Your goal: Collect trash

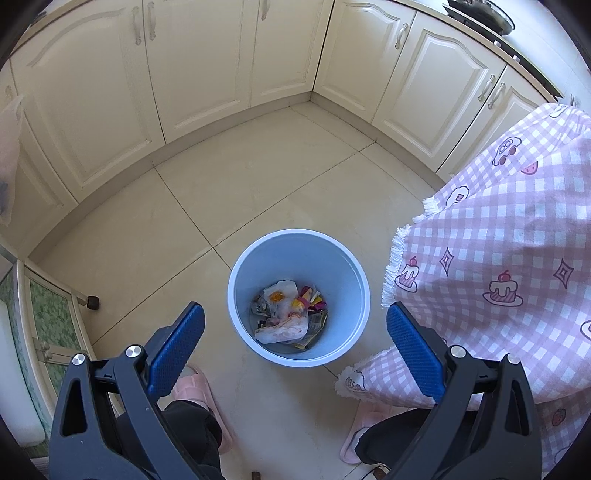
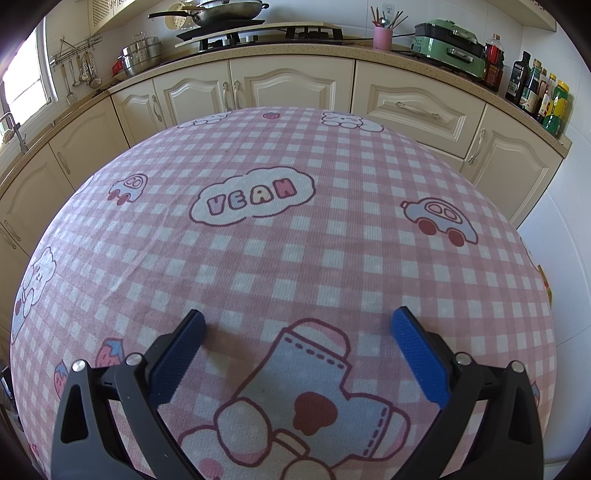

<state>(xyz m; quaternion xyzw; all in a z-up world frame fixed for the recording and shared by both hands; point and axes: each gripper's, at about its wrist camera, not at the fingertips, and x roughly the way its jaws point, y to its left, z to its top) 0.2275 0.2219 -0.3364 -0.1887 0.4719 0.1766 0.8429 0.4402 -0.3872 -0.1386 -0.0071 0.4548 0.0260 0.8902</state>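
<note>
A light blue trash bin point(image 1: 243, 273) stands on the tiled floor beside the table. It holds crumpled wrappers and plastic bags point(image 1: 288, 317) at its bottom. My left gripper point(image 1: 295, 314) hangs high above the bin, jaws wide open and empty, blue pads point(image 1: 177, 343) either side of it. My right gripper point(image 2: 297, 321) is open and empty just above the pink checked tablecloth point(image 2: 295, 240). No trash shows on the cloth in the right wrist view.
Cream cabinets point(image 1: 207, 62) line the far walls. The tablecloth's fringed edge point(image 1: 480, 258) hangs right of the bin. Pink slippers point(image 1: 199, 391) stand below the left gripper. The counter carries a stove and wok point(image 2: 225, 11), pots point(image 2: 140, 55), a green appliance point(image 2: 450, 48) and bottles point(image 2: 535, 88).
</note>
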